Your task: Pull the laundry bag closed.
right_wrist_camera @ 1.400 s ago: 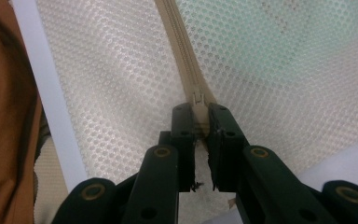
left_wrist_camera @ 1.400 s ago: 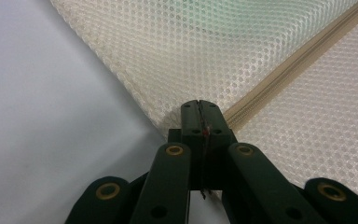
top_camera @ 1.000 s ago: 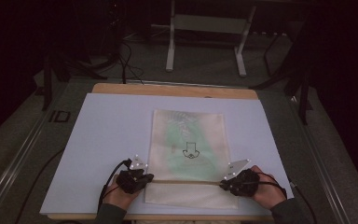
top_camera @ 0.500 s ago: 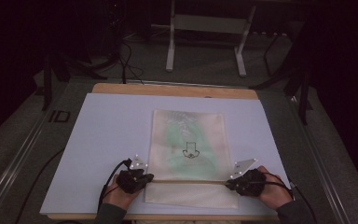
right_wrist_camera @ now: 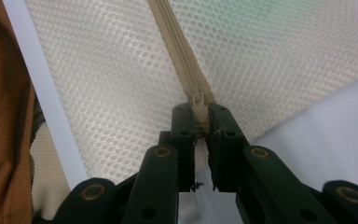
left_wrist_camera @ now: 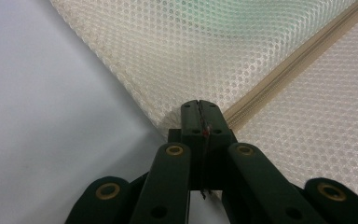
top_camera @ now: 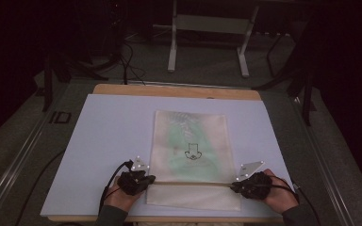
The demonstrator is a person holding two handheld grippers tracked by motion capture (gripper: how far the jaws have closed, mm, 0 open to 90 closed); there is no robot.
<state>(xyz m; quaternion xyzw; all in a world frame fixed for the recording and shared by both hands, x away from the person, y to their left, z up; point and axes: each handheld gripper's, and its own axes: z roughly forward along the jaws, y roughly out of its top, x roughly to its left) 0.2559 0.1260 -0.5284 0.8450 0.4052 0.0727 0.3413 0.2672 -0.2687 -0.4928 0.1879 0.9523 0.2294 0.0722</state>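
A cream mesh bag (top_camera: 191, 150) with something green inside and a small black drawing lies flat on the white board (top_camera: 113, 132). Its zipper (top_camera: 193, 183) runs across the near end. My left gripper (top_camera: 152, 179) is at the zipper's left end, and in the left gripper view its jaws (left_wrist_camera: 199, 105) are shut on the bag's edge beside the zipper (left_wrist_camera: 289, 65). My right gripper (top_camera: 233, 185) is at the zipper's right end. The right gripper view shows its jaws (right_wrist_camera: 196, 112) shut on the cream zipper pull (right_wrist_camera: 196, 99), with the zipper (right_wrist_camera: 177, 42) running away ahead.
The board rests on a wooden table (top_camera: 169, 90) whose edge shows at the back. A metal stand (top_camera: 207, 37) and cables sit on the dark floor beyond. Bare board lies to both sides of the bag.
My right gripper has shifted slightly to the right at the zipper's end. The left gripper and the bag have stayed where they were.
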